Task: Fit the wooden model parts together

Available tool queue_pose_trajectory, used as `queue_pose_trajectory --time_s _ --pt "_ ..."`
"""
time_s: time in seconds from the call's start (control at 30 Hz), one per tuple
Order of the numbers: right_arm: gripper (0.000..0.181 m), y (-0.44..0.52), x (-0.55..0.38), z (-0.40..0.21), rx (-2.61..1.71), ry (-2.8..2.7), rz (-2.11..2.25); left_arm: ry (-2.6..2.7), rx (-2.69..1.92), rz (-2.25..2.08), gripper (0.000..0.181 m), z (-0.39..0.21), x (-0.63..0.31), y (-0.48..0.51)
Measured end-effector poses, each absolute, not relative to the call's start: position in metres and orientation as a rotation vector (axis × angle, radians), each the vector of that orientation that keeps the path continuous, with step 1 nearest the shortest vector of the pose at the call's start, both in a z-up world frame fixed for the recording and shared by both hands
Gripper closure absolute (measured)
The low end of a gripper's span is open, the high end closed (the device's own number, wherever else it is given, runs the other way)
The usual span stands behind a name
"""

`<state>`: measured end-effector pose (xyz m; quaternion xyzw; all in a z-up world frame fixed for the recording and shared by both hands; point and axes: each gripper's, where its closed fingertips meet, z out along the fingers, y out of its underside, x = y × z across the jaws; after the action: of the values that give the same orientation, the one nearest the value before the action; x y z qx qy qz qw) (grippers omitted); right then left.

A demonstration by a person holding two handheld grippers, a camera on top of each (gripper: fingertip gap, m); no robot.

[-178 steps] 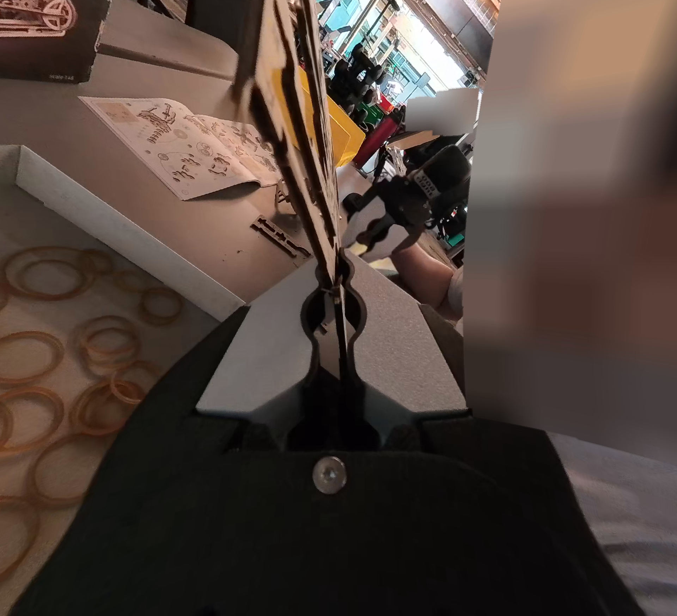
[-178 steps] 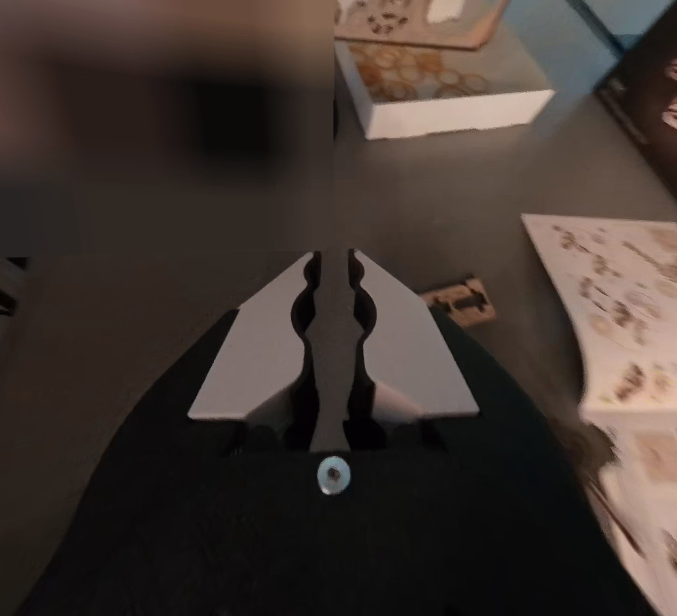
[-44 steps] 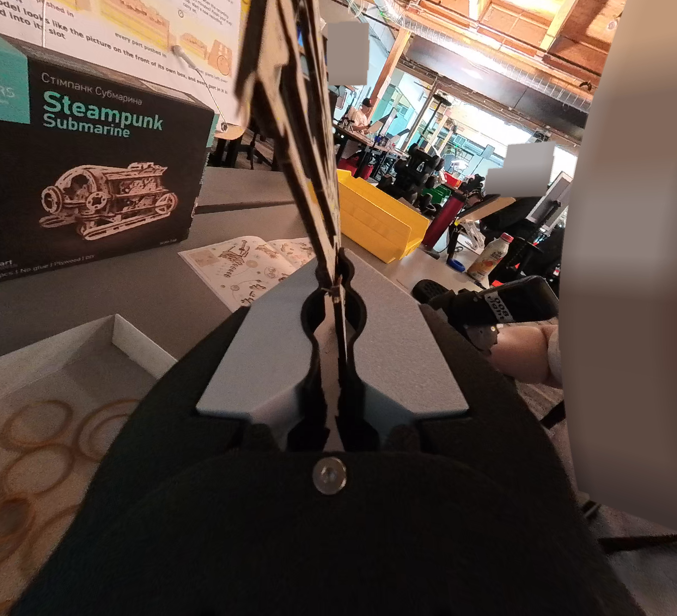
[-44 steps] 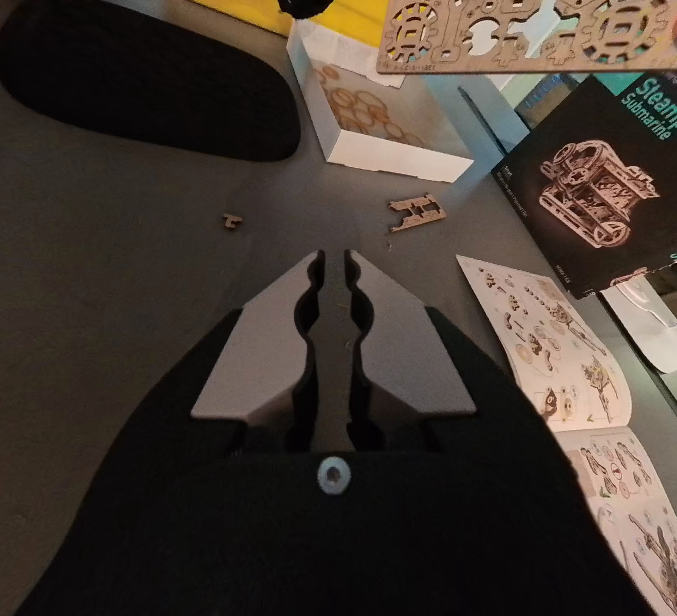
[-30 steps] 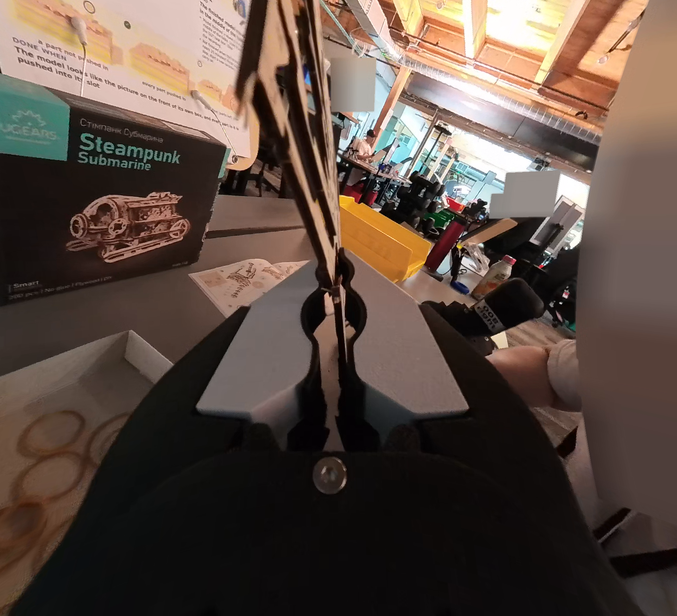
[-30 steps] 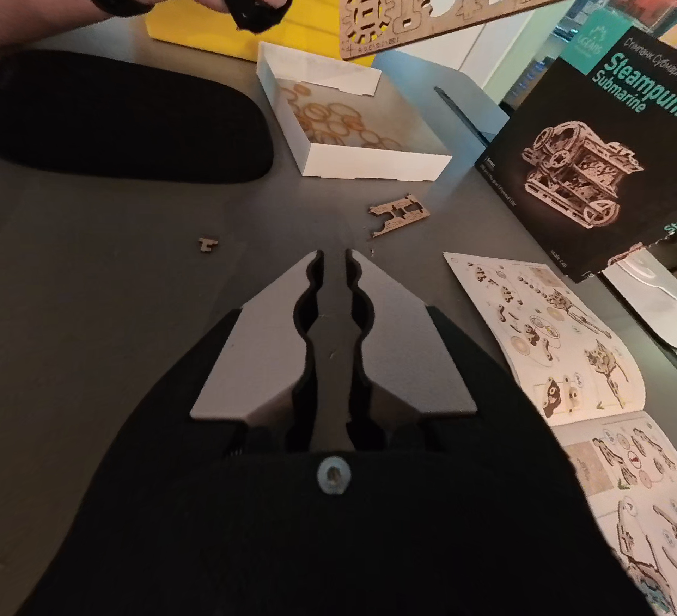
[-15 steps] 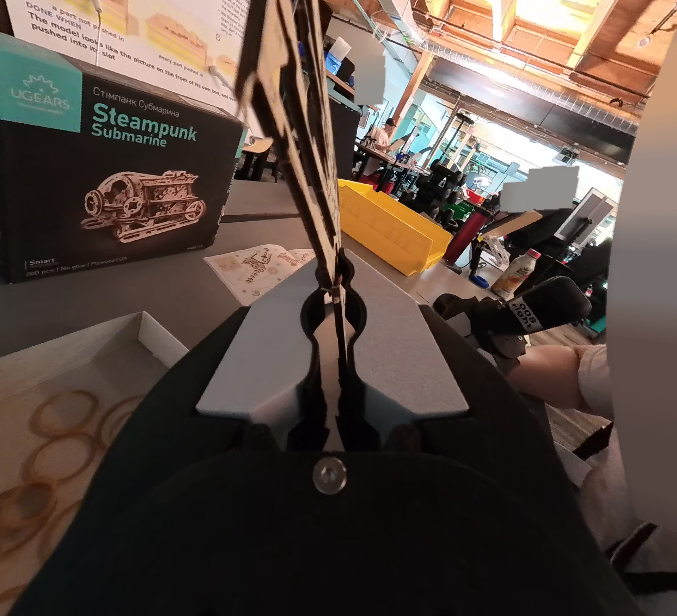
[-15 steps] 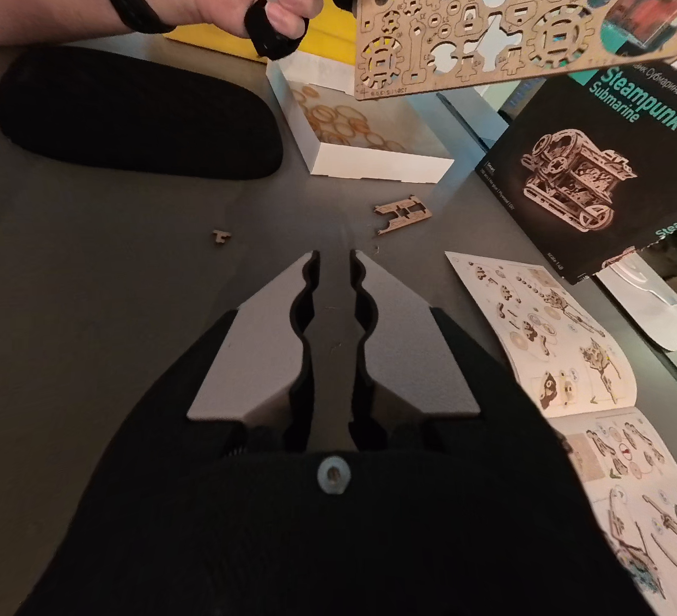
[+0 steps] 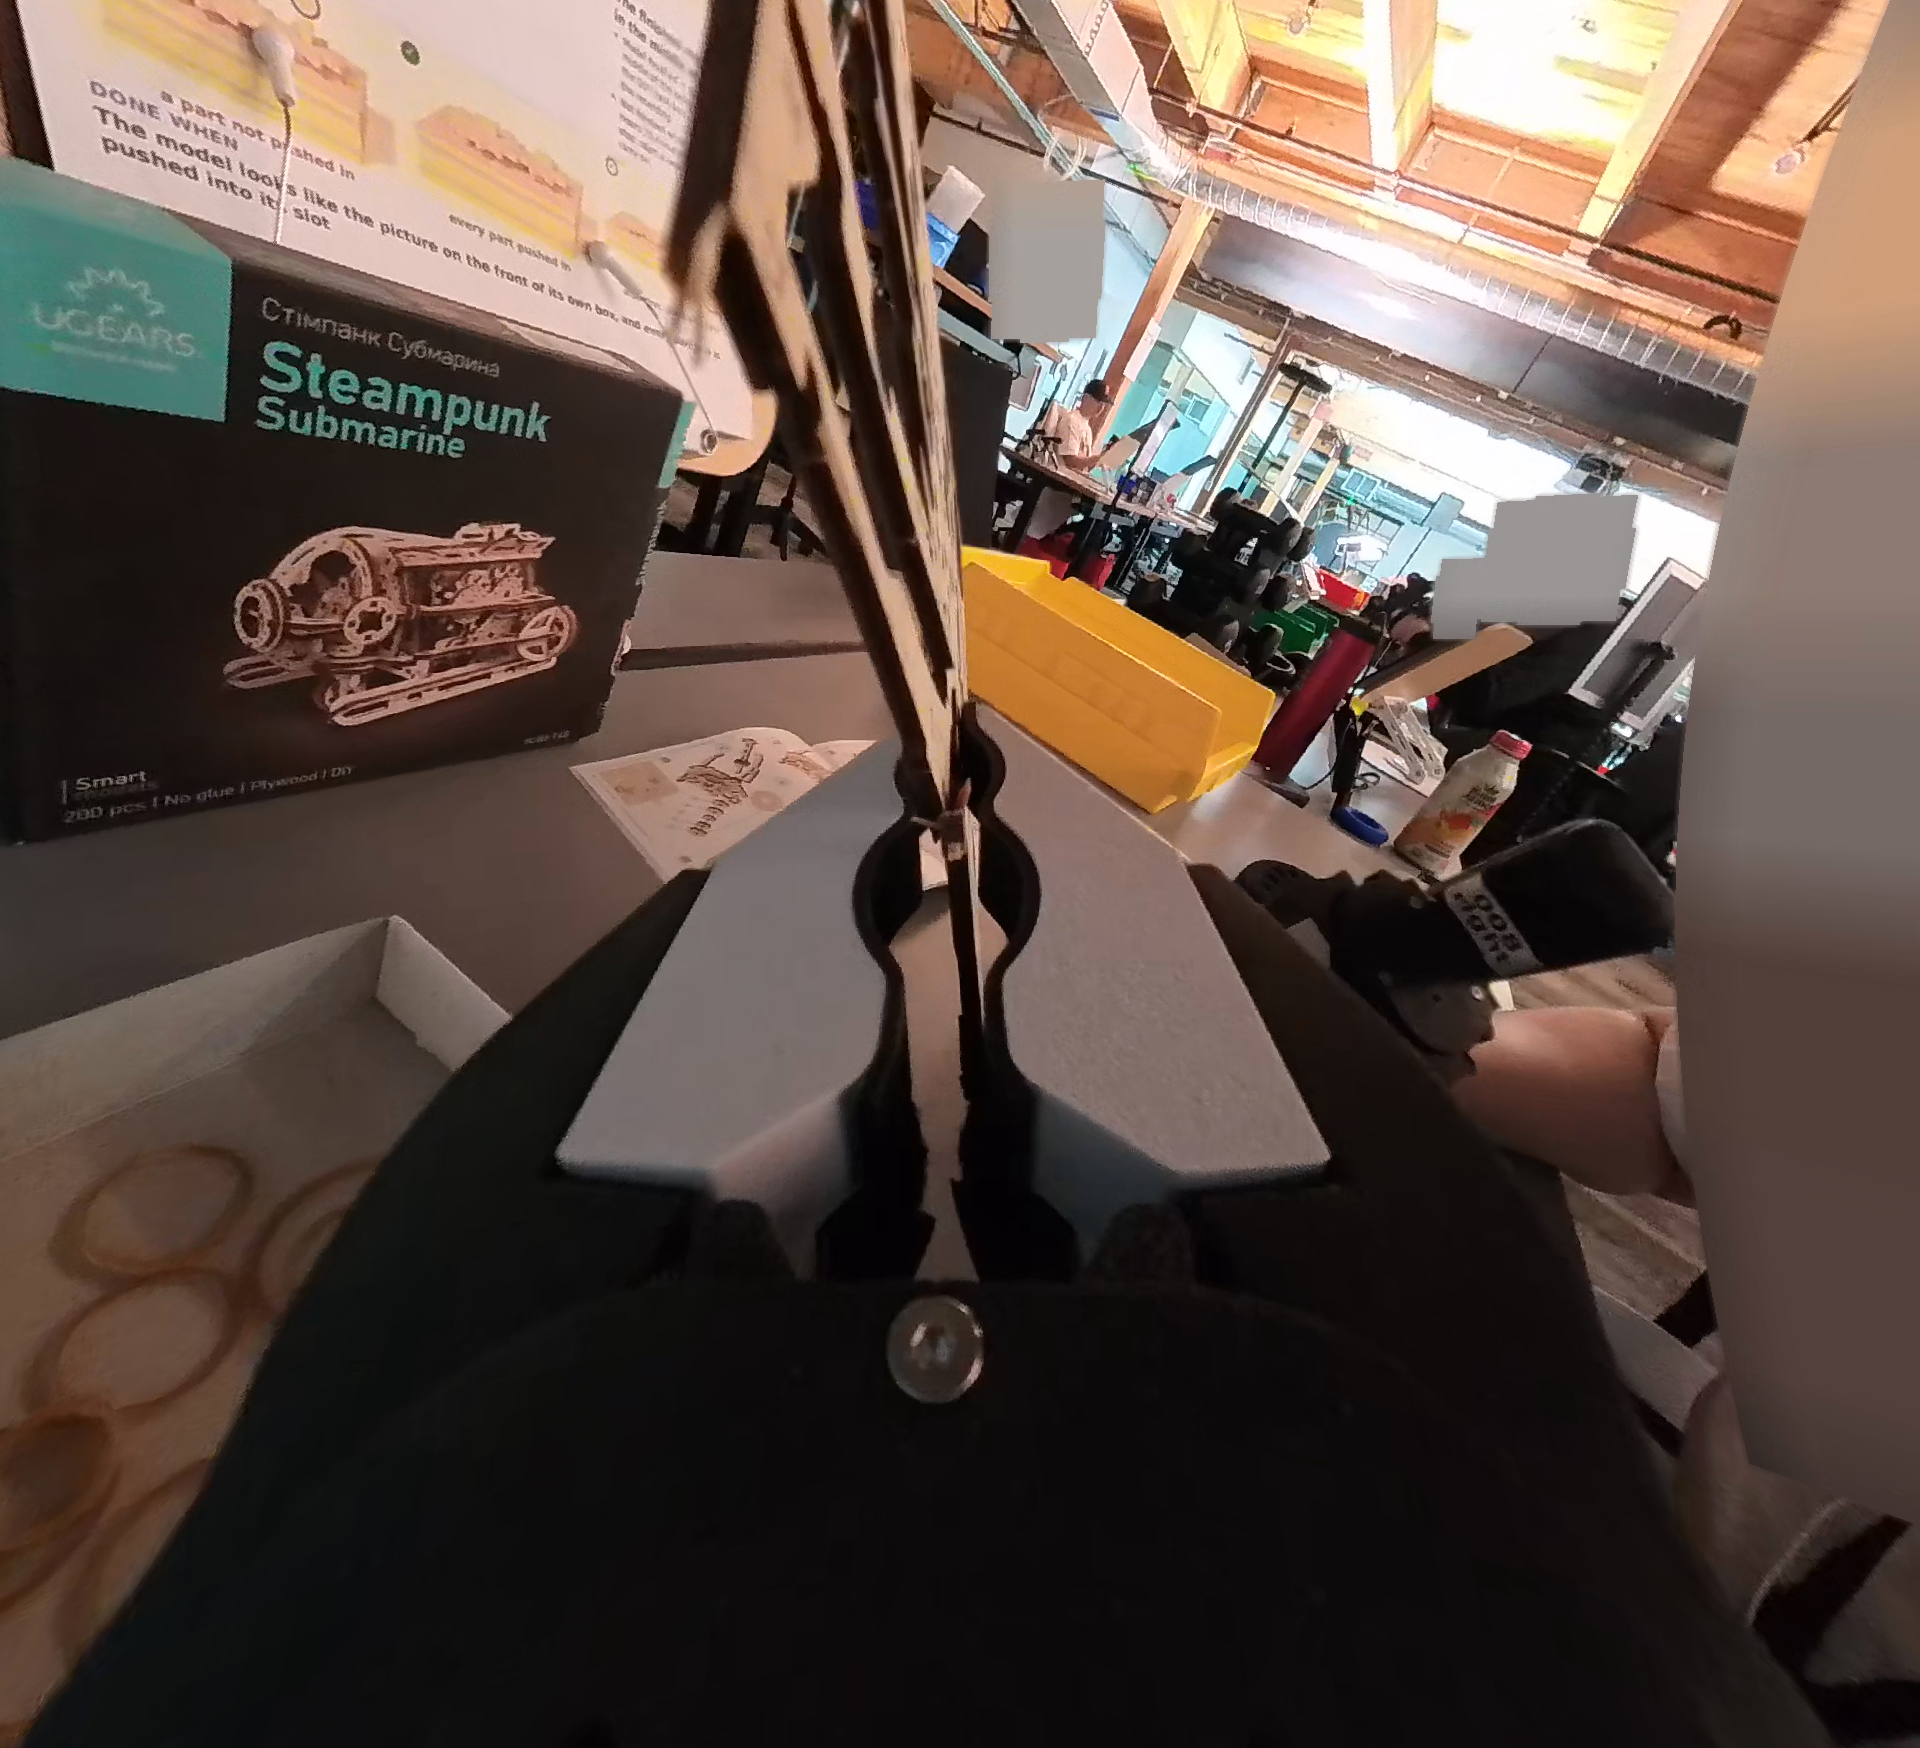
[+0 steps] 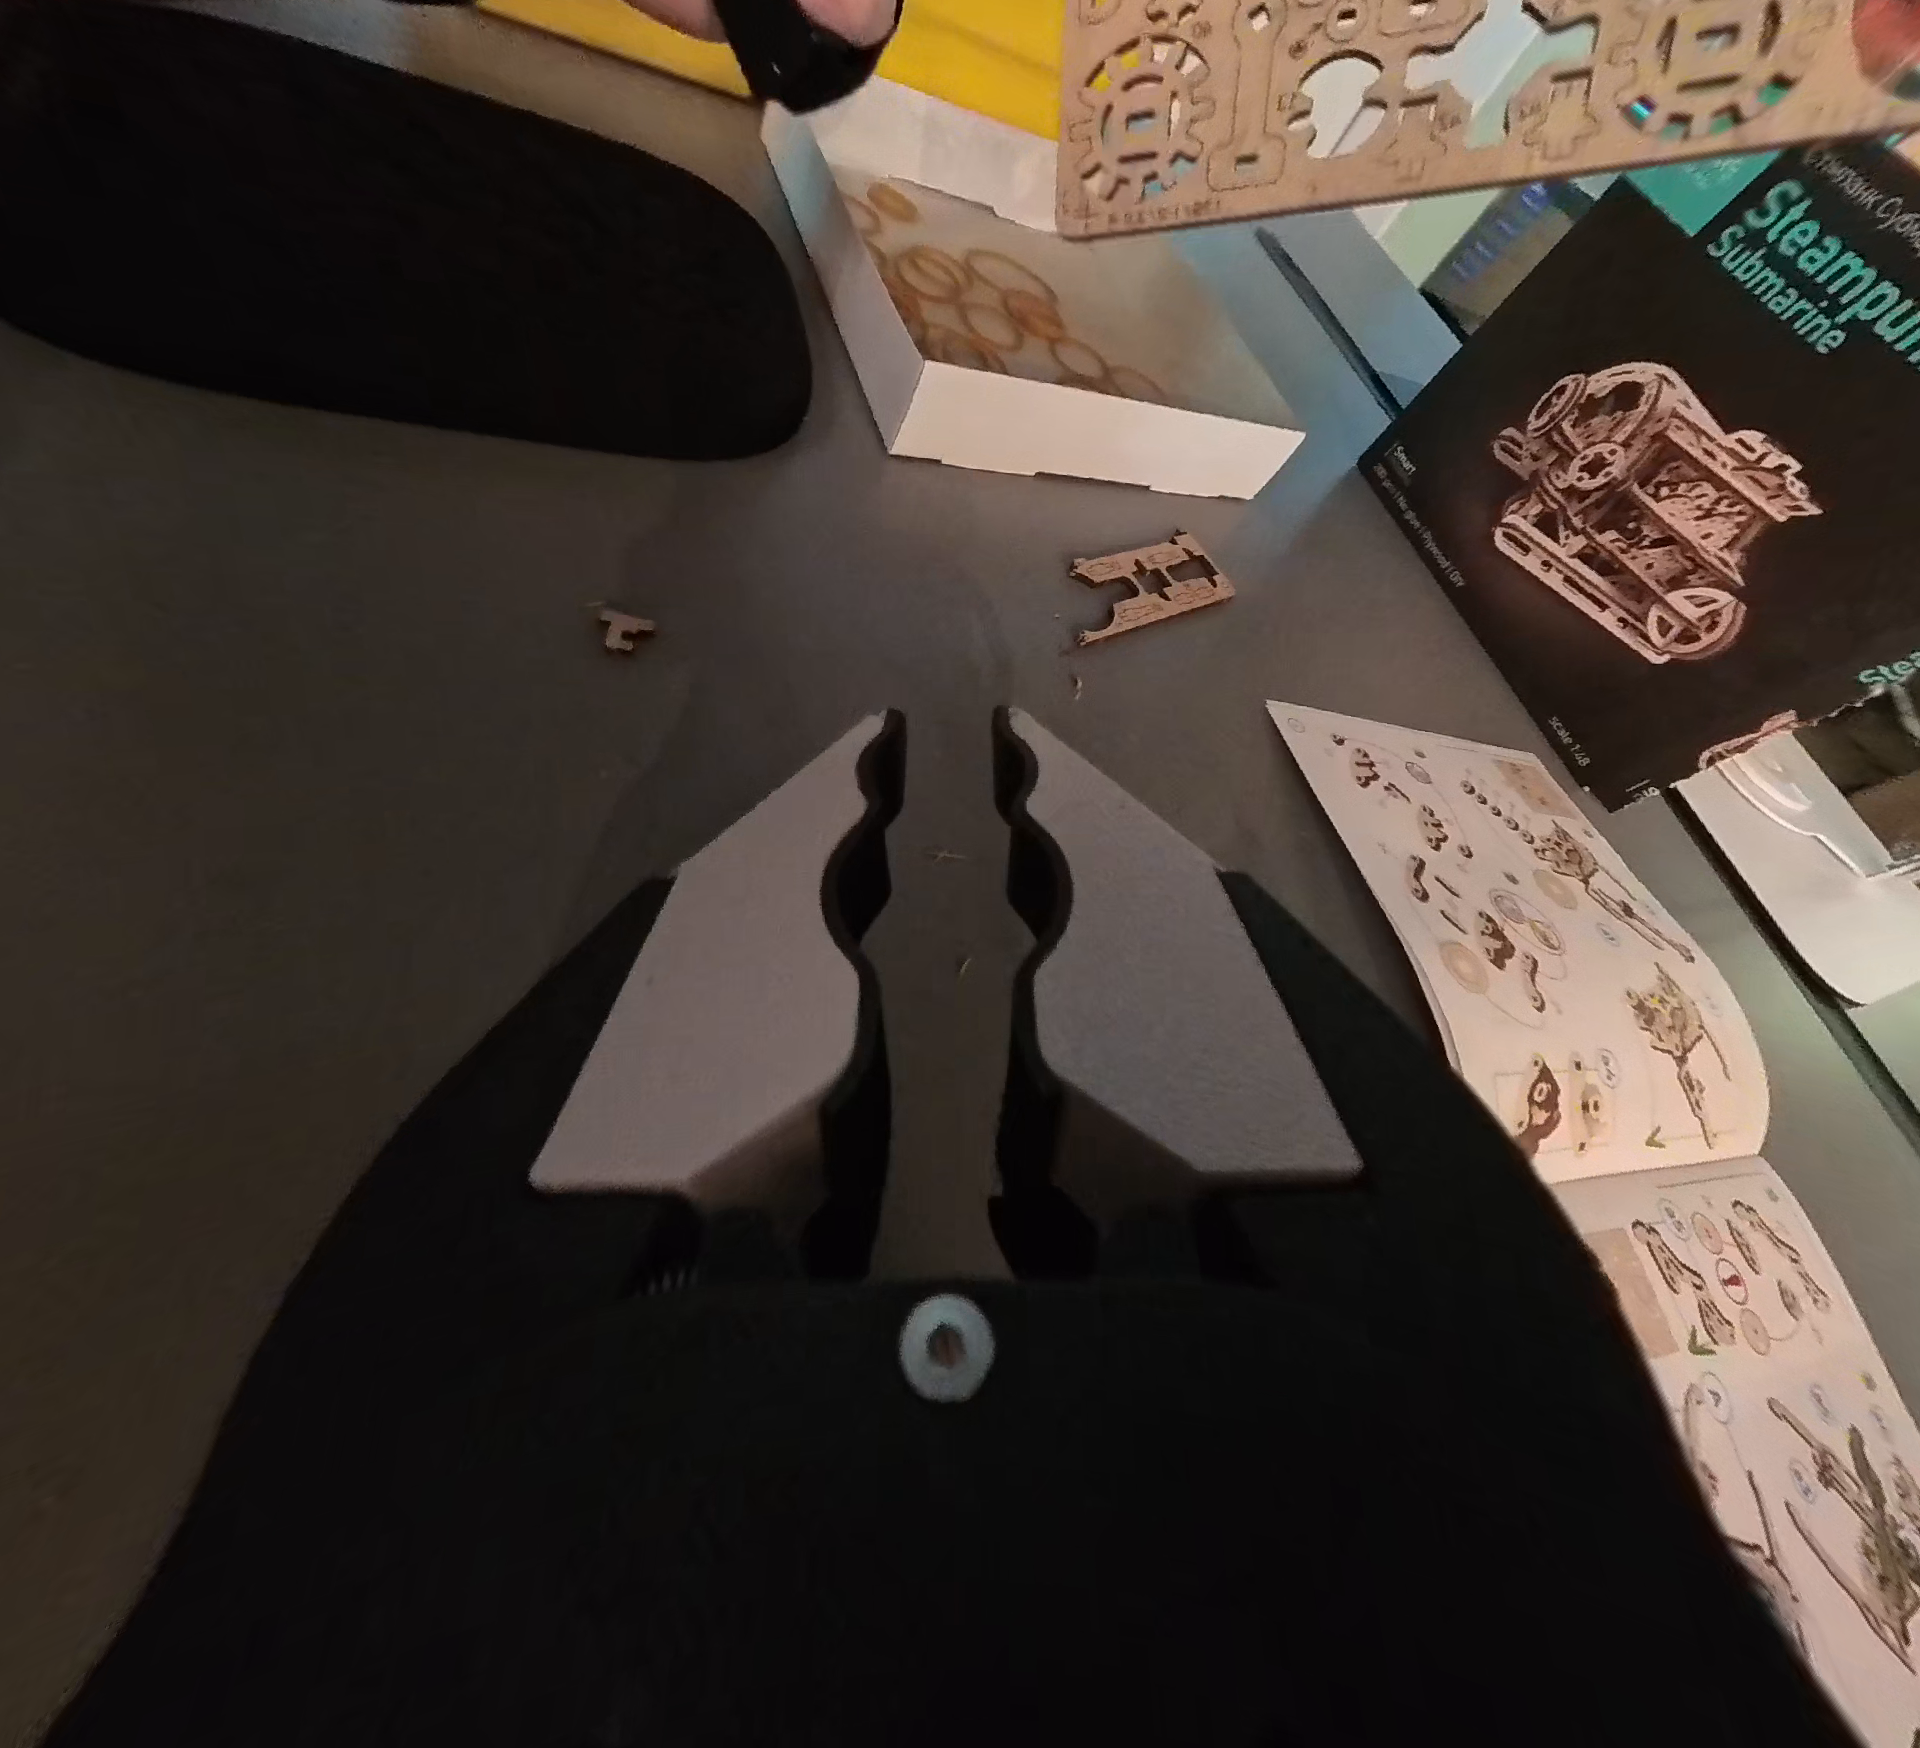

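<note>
Both grey, matte fingers (image 9: pixel 790 960) of the left gripper (image 9: pixel 940 763) pinch a thin plywood parts sheet (image 9: pixel 831 327) edge-on, so it stands up tall & dark against the lit ceiling. From the right wrist view the same sheet (image 10: pixel 1455 15) shows flat: pale laser-cut ply w/ gear and slot cutouts, held above the table (image 10: pixel 312 763). Right gripper (image 10: pixel 945 722) hangs over bare grey tabletop, wavy-edged fingers (image 10: pixel 727 1002) slightly parted, holding nothing. Two loose ply bits lie ahead: a notched plate (image 10: pixel 1148 586) and a tiny piece (image 10: pixel 623 630), maybe T-shaped. White tray (image 10: pixel 1081 441) of tan rubber bands (image 10: pixel 966 296) sits beyond, near a glossy black kit box (image 10: pixel 1662 493) & paper manual (image 10: pixel 1538 950).
</note>
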<state>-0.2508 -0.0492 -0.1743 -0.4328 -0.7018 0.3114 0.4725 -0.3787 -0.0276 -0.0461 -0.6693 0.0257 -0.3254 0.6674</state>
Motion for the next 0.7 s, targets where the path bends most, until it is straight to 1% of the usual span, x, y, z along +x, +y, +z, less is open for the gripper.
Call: queue_pose_trajectory --time_s 0.5,0.7 --pt "0.166 -0.05 -0.251 -0.175 -1.049 -1.726 0.743 0.037 -1.531 -0.79 0.179 -0.052 -0.375 -0.025" --pt "0.166 -0.051 -0.25 -0.176 -1.044 -1.735 0.736 0.02 -1.489 -0.742 0.179 -0.04 -0.388 -0.03"
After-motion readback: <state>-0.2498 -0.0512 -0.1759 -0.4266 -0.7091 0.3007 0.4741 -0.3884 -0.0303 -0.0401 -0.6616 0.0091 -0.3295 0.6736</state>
